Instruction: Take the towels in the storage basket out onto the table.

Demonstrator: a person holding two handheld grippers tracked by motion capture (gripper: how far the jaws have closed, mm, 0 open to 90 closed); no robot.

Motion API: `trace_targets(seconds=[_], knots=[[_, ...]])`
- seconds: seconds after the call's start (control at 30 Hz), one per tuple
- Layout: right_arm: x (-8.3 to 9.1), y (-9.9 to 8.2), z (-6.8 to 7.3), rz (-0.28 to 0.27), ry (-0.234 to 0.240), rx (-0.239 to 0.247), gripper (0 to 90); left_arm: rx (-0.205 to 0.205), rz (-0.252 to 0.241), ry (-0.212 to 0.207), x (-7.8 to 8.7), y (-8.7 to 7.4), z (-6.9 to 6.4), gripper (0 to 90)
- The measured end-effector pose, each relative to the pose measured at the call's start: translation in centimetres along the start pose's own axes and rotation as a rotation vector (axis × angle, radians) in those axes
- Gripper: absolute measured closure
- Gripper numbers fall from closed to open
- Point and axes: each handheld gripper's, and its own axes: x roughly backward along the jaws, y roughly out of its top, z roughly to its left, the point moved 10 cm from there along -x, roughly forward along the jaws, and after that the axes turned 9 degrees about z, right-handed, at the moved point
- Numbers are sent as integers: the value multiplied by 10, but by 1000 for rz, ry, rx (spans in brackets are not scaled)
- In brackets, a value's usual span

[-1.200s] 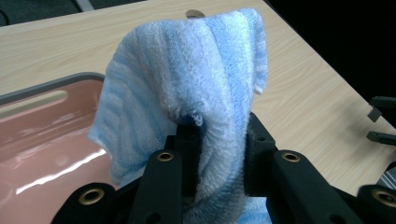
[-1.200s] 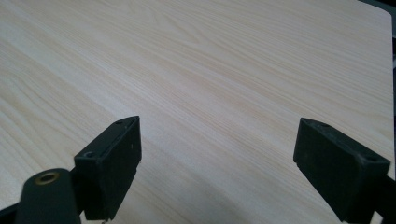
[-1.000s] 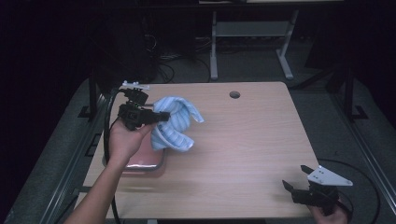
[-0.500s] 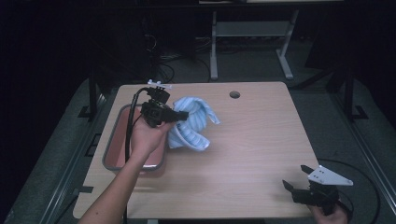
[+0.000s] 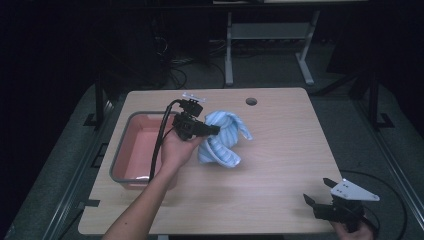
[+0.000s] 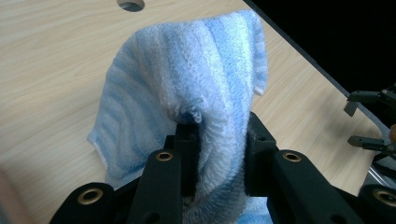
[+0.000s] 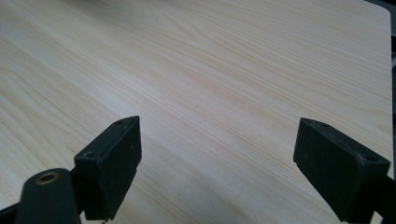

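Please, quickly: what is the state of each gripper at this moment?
Left gripper: closed on the blue striped towel, holding it above the table.
Right gripper: open, holding nothing.

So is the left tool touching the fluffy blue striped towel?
Touching. In the left gripper view, the left tool pinches the blue striped towel between both jaws.

Blue-and-white striped towel (image 5: 223, 142) — bunched, hanging in folds above the table's middle.
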Motion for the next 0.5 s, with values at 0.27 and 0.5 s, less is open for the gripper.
trace_targets(seconds=[0.27,0.5], knots=[[0,0,-2,-2,-7,-7,146,-1,20,-38,-29,4,-10,716],[1,-2,-2,-1,-13,-15,146,-4,35,-63,-49,5,-18,711]])
